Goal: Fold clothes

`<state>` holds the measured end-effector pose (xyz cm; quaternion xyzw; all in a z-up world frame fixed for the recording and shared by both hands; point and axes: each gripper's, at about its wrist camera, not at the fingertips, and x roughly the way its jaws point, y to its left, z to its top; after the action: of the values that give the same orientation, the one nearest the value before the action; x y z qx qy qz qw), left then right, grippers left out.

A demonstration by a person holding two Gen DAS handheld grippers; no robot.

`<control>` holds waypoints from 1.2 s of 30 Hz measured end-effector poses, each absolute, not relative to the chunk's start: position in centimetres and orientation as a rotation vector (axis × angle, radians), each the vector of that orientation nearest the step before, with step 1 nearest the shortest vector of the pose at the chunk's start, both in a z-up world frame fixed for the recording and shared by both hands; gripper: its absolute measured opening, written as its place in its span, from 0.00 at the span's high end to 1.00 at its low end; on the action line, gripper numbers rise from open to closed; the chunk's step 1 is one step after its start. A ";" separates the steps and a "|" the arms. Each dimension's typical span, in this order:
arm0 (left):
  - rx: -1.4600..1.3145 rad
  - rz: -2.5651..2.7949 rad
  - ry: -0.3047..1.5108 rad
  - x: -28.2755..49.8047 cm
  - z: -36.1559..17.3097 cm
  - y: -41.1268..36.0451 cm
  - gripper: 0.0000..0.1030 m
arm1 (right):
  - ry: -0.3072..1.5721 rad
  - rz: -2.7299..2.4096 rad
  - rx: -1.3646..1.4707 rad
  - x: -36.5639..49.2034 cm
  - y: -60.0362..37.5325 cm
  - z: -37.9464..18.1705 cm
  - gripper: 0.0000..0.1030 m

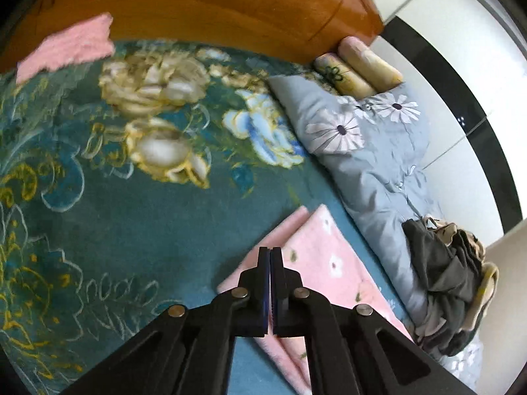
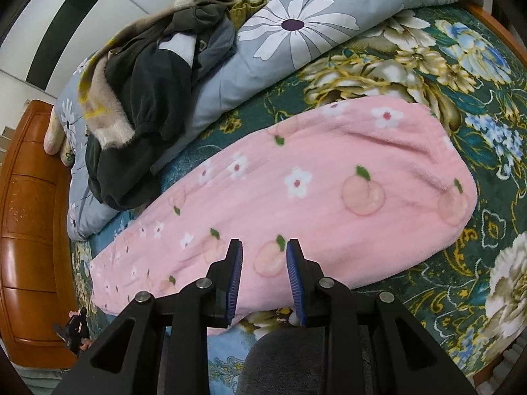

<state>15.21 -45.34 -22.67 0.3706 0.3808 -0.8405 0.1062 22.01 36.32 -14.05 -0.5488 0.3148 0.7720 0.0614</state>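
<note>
A bed covered by a dark teal sheet [image 1: 138,223] printed with large cream and blue flowers fills both views.

From the left wrist camera, the left gripper [image 1: 270,253] sits at 6 o'clock with its two black fingers pressed together, leaving only a hairline gap. It cannot be told whether any fabric is caught between them. Just beyond the tips, toward 5 o'clock, lies the pink fleece garment [image 1: 316,253], folded, with two layered edges showing. At 3 o'clock a grey-blue quilt [image 1: 372,164] with white daisies runs along the bed's edge. A heap of dark clothes [image 1: 444,279] rests on the quilt at 4 o'clock. Two rolled cream pillows [image 1: 355,69] sit at 1 o'clock against the orange wooden headboard [image 1: 230,3]. A second pink cloth [image 1: 66,46] lies at 10 o'clock.

From the right wrist camera, the right gripper [image 2: 264,273] is at 6 o'clock, its blue-padded fingers spread moderately apart and gripping nothing, poised over the near edge of the same pink garment [image 2: 313,181]. The garment stretches flat from 8 o'clock to 2 o'clock, patterned with peaches and small white flowers. The clothes heap [image 2: 141,105] sits at 10 o'clock on the quilt [image 2: 270,56].
</note>
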 end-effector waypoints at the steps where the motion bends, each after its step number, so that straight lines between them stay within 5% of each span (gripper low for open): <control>1: 1.104 -2.472 1.147 15.2 -23.1 -45.4 0.99 | 0.954 2.330 -1.661 22.0 36.3 -14.2 0.73; 3: 1.117 -2.475 1.201 15.3 -23.7 -45.3 0.98 | 0.957 2.327 -1.671 21.8 36.0 -14.5 0.73; 5: 1.110 -2.479 1.266 15.3 -24.2 -45.1 0.85 | 0.948 2.328 -1.687 21.7 35.5 -14.7 0.73; 7: 1.119 -2.473 1.299 15.0 -24.6 -44.8 0.51 | 0.941 2.328 -1.696 21.7 35.3 -14.9 0.73; 14: 1.215 -2.457 1.240 13.3 -25.7 -43.2 0.53 | 0.947 2.310 -1.698 21.6 35.2 -15.2 0.73; 15: 1.233 -2.453 1.224 13.0 -25.9 -43.0 0.57 | 0.949 2.306 -1.700 21.6 35.1 -15.4 0.73; 18: 1.242 -2.481 1.164 12.8 -25.7 -42.4 0.94 | 0.948 2.296 -1.715 21.5 34.8 -15.8 0.73; 21: 1.220 -2.520 1.109 12.9 -25.0 -42.0 0.96 | 0.944 2.288 -1.732 21.5 34.5 -16.2 0.73; 33: 1.221 -2.389 1.098 15.6 -27.1 -43.7 0.92 | 0.955 2.273 -1.749 21.3 34.6 -17.2 0.73; 35: 1.217 -2.365 1.101 15.8 -27.1 -43.8 0.81 | 0.952 2.281 -1.751 21.3 34.5 -17.1 0.73; 36: 1.222 -2.349 1.077 15.7 -27.1 -43.8 0.66 | 0.953 2.283 -1.749 21.4 34.6 -17.1 0.73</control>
<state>15.74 -43.81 -27.13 0.4231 0.3732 -0.8135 0.1413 21.37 34.55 -17.13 -0.5764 0.3141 0.7523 0.0559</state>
